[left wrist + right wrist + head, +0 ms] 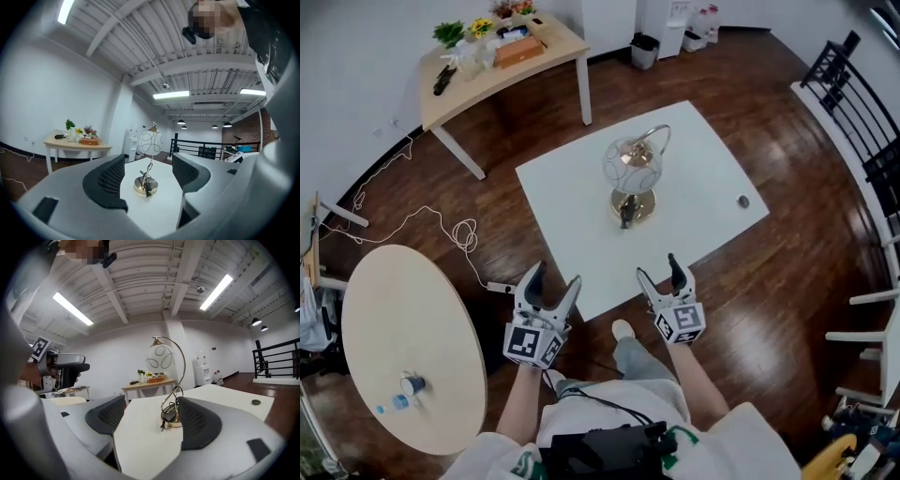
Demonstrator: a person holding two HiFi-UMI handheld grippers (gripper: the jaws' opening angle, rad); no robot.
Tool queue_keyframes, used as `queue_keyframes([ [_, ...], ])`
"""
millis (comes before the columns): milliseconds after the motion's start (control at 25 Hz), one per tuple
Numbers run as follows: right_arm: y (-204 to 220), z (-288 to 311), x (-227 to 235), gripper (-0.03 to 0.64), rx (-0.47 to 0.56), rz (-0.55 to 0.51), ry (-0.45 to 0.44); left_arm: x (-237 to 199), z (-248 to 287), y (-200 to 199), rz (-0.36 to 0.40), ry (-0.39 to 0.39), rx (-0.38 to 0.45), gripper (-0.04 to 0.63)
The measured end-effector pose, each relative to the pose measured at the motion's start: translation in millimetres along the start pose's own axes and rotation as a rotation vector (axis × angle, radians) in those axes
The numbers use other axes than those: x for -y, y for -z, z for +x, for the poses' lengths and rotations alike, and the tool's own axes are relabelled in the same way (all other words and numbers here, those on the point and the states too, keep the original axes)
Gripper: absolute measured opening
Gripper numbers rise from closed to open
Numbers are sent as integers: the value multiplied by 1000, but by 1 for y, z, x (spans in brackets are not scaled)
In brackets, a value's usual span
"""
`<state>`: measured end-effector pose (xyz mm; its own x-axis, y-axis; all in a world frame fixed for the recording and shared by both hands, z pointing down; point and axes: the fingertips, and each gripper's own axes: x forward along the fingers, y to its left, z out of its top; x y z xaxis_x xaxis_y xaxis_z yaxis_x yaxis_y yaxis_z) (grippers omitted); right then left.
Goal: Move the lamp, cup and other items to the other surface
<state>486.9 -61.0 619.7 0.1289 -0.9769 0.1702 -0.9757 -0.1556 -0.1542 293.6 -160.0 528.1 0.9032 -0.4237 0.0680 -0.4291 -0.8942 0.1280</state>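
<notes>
A lamp (632,176) with a gold base, a curved gold arm and a white globe shade stands on the white square table (703,155), its cord bundled at the base. My left gripper (555,277) and right gripper (659,268) hover side by side at the table's near edge, both open and empty, pointing at the lamp. The lamp (149,161) shows between the jaws of the left gripper (150,174), some way off. From the right gripper (150,422) the lamp (172,380) also stands ahead. A cup (412,383) sits on the round wooden table (403,309) at lower left.
A small dark round object (742,201) lies near the white table's right corner. Small blue items (397,403) lie beside the cup. A wooden table (502,70) with plants and a box stands at the back. A white cable (441,225) trails on the floor; black railing (853,103) runs at right.
</notes>
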Motion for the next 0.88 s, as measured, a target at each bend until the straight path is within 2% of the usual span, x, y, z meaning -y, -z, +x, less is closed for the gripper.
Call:
queue_keyframes([
  [240,22,88,60,373,-24,36,-7,17,45,18,-21,2,-47,311],
  [440,52,170,66,369,-75,77,-72,10,49,40,-49,-50,-99,311],
  [560,67,206,62,338,-103,68,-93,1,43,53,-64,-90,-124,311],
  [880,74,252,75,230,-99,27,-5,-22,4,75,-82,-181,-162,311],
])
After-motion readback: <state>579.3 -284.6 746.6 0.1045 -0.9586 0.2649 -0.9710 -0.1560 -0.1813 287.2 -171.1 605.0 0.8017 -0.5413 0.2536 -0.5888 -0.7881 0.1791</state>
